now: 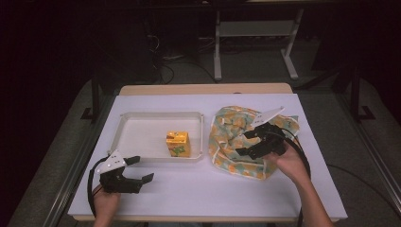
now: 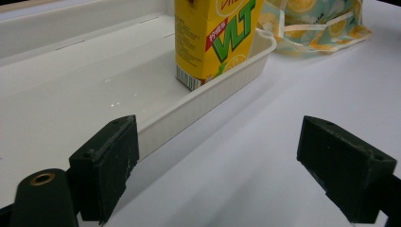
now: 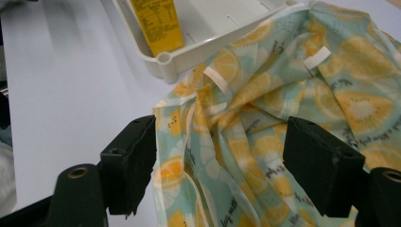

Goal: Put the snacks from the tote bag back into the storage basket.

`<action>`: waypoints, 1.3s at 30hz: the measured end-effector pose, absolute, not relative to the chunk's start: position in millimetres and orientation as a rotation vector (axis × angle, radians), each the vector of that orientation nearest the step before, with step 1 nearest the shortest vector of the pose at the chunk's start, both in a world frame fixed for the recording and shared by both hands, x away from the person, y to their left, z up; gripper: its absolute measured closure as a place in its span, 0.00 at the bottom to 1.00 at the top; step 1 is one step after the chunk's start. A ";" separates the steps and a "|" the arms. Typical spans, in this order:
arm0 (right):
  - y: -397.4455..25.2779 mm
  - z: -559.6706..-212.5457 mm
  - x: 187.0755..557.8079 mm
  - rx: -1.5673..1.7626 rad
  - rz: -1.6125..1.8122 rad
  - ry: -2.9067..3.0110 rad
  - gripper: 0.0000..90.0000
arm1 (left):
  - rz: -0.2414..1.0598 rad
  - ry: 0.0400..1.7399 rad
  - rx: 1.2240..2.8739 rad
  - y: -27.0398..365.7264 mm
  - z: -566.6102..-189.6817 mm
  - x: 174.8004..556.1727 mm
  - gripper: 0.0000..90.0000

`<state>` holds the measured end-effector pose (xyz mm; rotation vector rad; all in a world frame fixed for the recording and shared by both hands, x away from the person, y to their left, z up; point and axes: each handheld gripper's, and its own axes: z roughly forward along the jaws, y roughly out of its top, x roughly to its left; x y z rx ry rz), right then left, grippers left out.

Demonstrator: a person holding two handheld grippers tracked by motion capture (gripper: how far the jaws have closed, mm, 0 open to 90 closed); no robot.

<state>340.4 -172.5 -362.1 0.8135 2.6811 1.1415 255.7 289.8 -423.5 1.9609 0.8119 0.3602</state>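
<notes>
Your left tongs [image 1: 139,169] hover low over the white counter [image 1: 198,189], jaws spread wide and holding nothing. Just ahead of them lies the shallow white plastic tray [image 1: 124,127], with the yellow drink carton [image 1: 178,144] standing upright in its near right corner. Your right tongs [image 1: 245,143] hang over the crumpled lemon-print cloth bag [image 1: 224,127], jaws parted on either side of its folds, not clamped on it. That bag lies beside the tray's right edge, its fabric touching the tray's corner [image 3: 163,59].
</notes>
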 end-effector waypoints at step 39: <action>-226.8 -389.5 298.0 0.937 1.132 2.614 0.28 | 0.361 0.815 1.963 288.4 -423.7 255.4 0.15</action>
